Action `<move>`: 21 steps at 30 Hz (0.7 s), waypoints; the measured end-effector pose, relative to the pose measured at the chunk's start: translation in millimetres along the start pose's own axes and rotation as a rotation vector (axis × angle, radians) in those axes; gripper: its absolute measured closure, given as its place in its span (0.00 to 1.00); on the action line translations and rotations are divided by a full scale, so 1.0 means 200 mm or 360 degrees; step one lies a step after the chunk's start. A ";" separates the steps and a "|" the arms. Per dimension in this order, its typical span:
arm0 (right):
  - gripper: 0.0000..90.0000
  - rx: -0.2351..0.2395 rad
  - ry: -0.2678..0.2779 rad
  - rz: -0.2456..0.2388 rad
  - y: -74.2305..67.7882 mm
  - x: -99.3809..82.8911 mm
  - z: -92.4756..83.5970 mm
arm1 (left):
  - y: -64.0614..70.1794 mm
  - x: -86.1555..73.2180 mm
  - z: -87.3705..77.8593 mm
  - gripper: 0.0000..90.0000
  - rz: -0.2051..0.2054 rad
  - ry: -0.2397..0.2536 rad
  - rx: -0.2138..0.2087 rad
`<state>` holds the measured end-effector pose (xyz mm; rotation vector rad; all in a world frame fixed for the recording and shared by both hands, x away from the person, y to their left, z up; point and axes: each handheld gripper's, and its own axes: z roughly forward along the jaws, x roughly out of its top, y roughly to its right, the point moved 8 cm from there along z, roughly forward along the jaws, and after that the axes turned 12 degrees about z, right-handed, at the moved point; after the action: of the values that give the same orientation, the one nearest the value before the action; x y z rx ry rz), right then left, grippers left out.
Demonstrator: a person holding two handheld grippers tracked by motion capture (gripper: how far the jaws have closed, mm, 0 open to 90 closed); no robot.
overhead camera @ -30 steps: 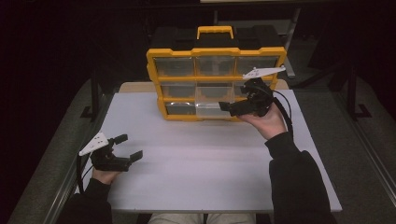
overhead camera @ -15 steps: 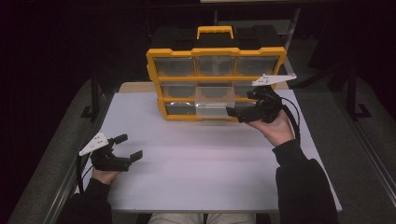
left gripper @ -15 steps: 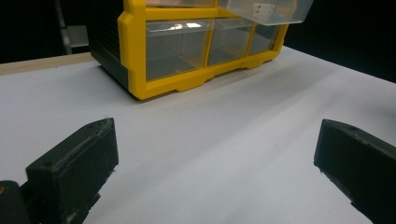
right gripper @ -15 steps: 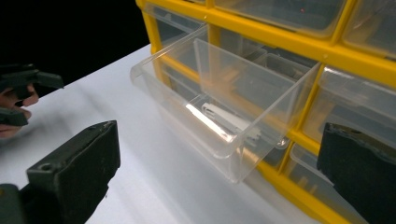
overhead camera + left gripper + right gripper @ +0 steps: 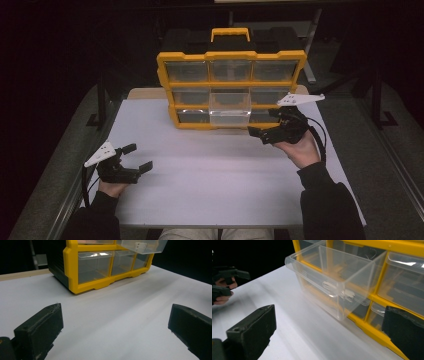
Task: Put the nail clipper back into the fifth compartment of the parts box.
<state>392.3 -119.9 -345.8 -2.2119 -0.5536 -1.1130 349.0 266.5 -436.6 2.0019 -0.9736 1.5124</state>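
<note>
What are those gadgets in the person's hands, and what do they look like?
Each hand carries a black two-jaw gripper: left gripper, right gripper. The jaws are chunky black blocks. Each has a pale three-cornered plate on top and a black cable trailing back. The sleeves are dark.

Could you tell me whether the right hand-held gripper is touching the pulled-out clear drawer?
Apart. In the right gripper view the right hand-held gripper stands open, and white table shows between its jaws and the clear drawer.

A white table (image 5: 210, 185) carries a yellow drawer organizer (image 5: 231, 55) at its far edge.
</note>
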 end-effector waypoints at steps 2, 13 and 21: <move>0.00 0.0002 0.0004 0.0005 0.01 -0.02 0.00 | 0.00 0.00 0.00 0.00 -0.0001 0.0000 0.0001; 0.00 0.0007 0.0053 0.0022 0.07 -0.13 -0.04 | 0.00 0.00 0.00 0.00 0.0002 -0.0003 -0.0001; 0.00 -0.0004 0.0077 0.0070 0.14 -0.23 -0.06 | 0.00 0.00 0.00 0.00 0.0004 -0.0011 -0.0004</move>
<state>375.8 -153.0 -386.1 -2.1826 -0.4810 -1.1418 348.6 265.8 -437.6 2.0062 -0.9807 1.5062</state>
